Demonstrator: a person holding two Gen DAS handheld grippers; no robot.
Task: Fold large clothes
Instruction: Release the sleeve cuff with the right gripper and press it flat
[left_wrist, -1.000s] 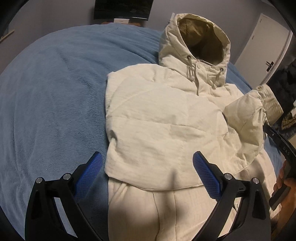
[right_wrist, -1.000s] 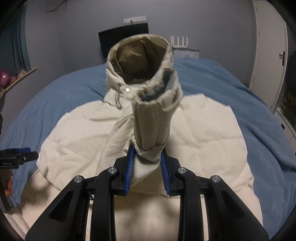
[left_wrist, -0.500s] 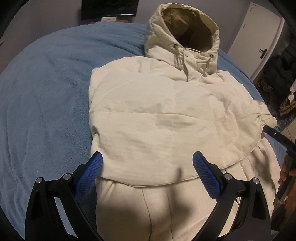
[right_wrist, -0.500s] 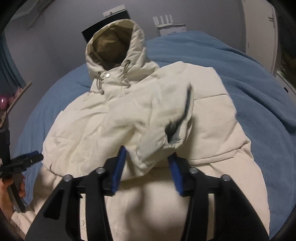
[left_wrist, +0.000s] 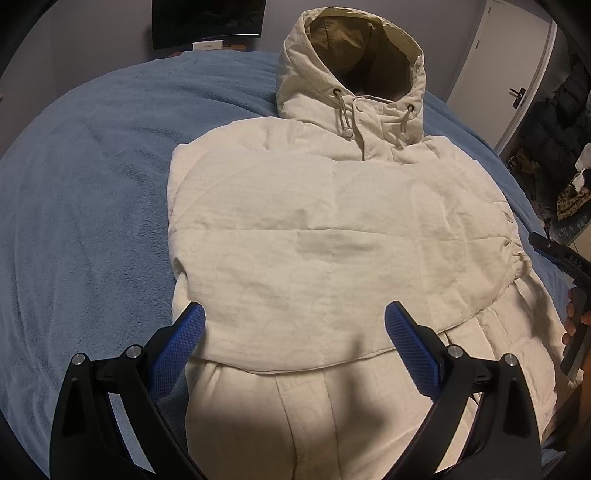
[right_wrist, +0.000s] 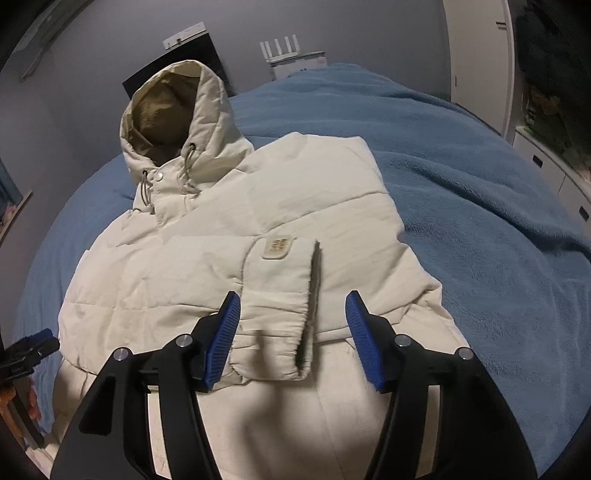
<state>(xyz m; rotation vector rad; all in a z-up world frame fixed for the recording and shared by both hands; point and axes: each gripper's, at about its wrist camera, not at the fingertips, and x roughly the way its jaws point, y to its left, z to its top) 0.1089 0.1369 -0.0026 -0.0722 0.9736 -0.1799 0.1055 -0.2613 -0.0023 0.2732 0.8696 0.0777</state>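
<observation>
My right gripper (right_wrist: 291, 332): jaws opening, blue pads apart, the sleeve cuff (right_wrist: 280, 314) lying between them; left pad at the cuff's edge, right pad clear of it, so no grasp. The cuff rests across the jacket's front, a small label patch (right_wrist: 277, 248) on it. My left gripper (left_wrist: 293, 332): jaws released, spread wide, nothing between them, hanging above the lower edge of the folded sleeves. The cream puffer jacket (left_wrist: 332, 229) lies face up on the bed, over a blue blanket (left_wrist: 85, 192), both sleeves folded across the chest, hood (left_wrist: 351, 62) standing open at the far end with drawcords hanging. Right gripper's dark body shows at the left view's right edge, fingers (left_wrist: 570, 314) wrapped around it. Beyond the bed: black screen (left_wrist: 208, 18), grey wall, white door (left_wrist: 513, 70).
</observation>
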